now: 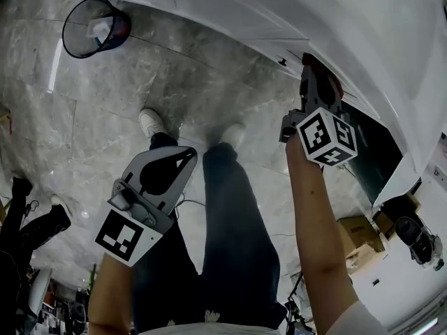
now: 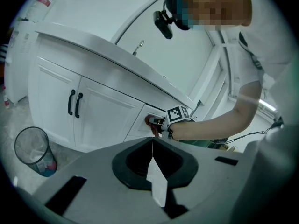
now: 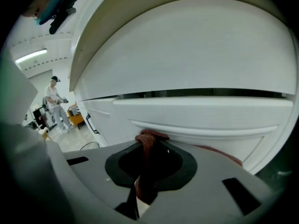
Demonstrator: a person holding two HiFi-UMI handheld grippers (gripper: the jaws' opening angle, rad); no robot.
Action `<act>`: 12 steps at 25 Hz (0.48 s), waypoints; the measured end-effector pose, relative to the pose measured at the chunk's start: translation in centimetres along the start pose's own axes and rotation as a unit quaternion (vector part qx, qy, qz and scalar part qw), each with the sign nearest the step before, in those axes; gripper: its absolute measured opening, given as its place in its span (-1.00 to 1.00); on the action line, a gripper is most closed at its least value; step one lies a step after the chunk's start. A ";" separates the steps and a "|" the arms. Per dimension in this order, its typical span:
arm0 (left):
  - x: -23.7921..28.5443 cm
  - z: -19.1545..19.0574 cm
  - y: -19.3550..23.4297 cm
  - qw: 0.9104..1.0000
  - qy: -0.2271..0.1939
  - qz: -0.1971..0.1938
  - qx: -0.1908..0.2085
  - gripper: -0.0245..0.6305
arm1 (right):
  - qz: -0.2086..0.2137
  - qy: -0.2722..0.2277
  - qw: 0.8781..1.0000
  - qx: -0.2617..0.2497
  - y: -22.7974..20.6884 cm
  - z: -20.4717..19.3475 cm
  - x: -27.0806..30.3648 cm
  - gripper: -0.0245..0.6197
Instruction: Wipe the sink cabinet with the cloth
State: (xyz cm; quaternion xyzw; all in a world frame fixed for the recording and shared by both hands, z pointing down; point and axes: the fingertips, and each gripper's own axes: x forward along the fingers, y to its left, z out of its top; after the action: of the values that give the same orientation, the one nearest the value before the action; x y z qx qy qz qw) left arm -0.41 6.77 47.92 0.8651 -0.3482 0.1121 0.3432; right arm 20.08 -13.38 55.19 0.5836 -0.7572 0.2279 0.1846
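1. Right tongs [image 3: 148, 146] pinch the cloth [image 3: 150, 135]. It is a reddish wad bunched between the jaws, and a bit trails out to their right.
2. The cloth sits against the front of the sink cabinet [image 3: 201, 108], on the raised moulding of a drawer panel. That panel is just under the overhanging edge of the top, with a dark gap along the panel's upper edge.
3. In the left gripper view, the panel lies right of the double doors [image 2: 100, 113] with black handles [image 2: 74, 102].
4. Left tongs [image 2: 153, 143] are pressed together with nothing between them. They hang by the person's leg over the floor [image 1: 105, 103], well apart from the cabinet.
5. Step in hand, as I judge it: wiping the drawer panel. I cannot tell how much of the front is done.
6. To do it well:
   - Hold the pinch firm so the wad does not slip out.
   - Press cloth to the paint, not the bare jaw tips.
   - Run along the moulding from one panel edge to the other, then over the flat field below it.
7. Risk: the wad is small, so the hard tips may scrape the panel if the tongs tilt.
8. Waste bin [image 1: 94, 26] stands on the floor near the doors, clear of the stroke.
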 end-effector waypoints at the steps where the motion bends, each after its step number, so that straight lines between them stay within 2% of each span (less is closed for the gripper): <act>1: -0.3 -0.1 0.4 1.000 0.000 0.001 -0.001 -0.89 | 0.007 0.001 1.000 -0.004 0.7 0.0 0.4 -0.74; 12: -2.6 -1.2 1.4 1.000 -0.006 0.004 0.000 -0.89 | -0.009 -0.021 1.000 0.001 1.5 -0.4 0.0 -0.75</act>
State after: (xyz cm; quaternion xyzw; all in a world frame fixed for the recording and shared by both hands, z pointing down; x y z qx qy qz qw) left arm -3.23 8.21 48.35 0.8645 -0.3536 0.1085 0.3403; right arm 18.66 -12.84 55.38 0.5950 -0.7554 0.2153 0.1702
